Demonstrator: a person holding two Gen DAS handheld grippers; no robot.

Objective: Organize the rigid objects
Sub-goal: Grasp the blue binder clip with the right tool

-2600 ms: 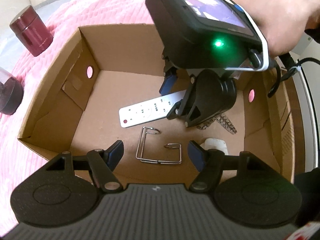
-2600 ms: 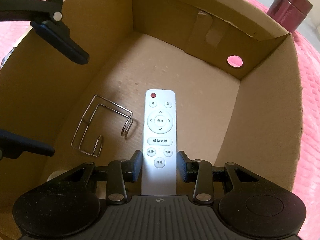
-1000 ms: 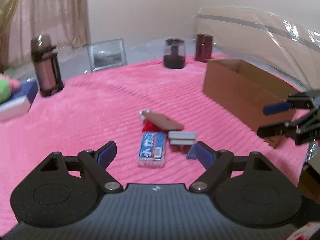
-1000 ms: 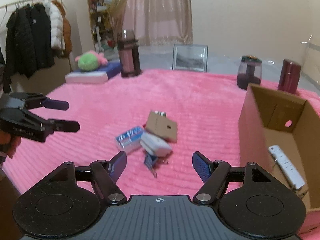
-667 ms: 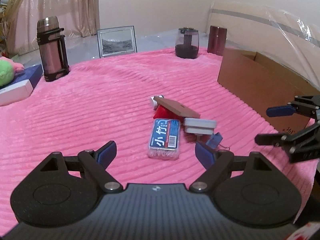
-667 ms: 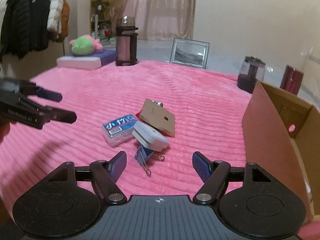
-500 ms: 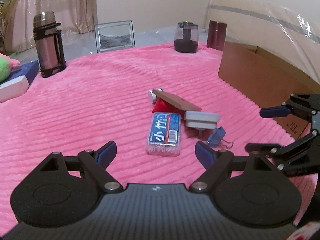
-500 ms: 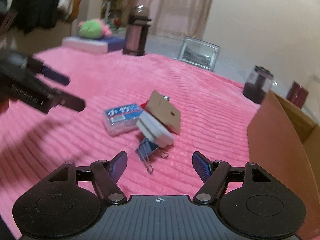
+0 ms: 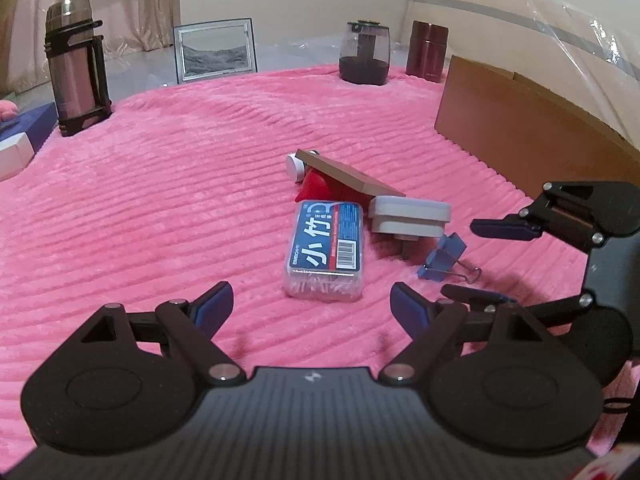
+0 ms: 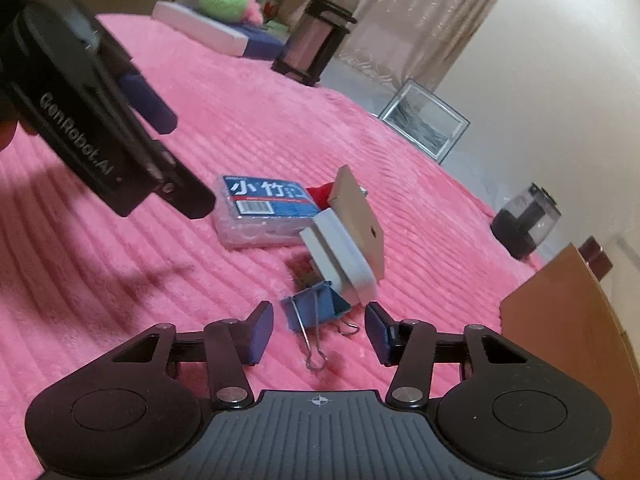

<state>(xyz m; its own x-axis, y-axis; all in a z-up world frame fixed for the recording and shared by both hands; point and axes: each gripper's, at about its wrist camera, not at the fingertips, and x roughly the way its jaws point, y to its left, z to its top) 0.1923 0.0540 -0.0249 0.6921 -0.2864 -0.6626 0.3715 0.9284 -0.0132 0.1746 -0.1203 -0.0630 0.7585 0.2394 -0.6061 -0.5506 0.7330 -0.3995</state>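
Fingers (image 10: 266, 334) astride binder clip (image 10: 316, 306) — apart

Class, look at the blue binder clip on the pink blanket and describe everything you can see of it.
The blue binder clip is a small folded clip, apparently metal, with two silver wire handles, one stretched toward the right gripper. It lies on its side on the pink blanket, close against the white plug adapter. The gripper's jaws, just closing, flank it without touching.

Your inventory by colour: ribbed pink blanket (image 9: 160, 200); blue binder clip (image 10: 316, 306); blue-and-red labelled clear box (image 9: 326, 252); pale grey plug (image 9: 410, 216); brown cardboard box (image 9: 520, 128); maroon canister (image 9: 426, 50); green plush (image 10: 228, 0).
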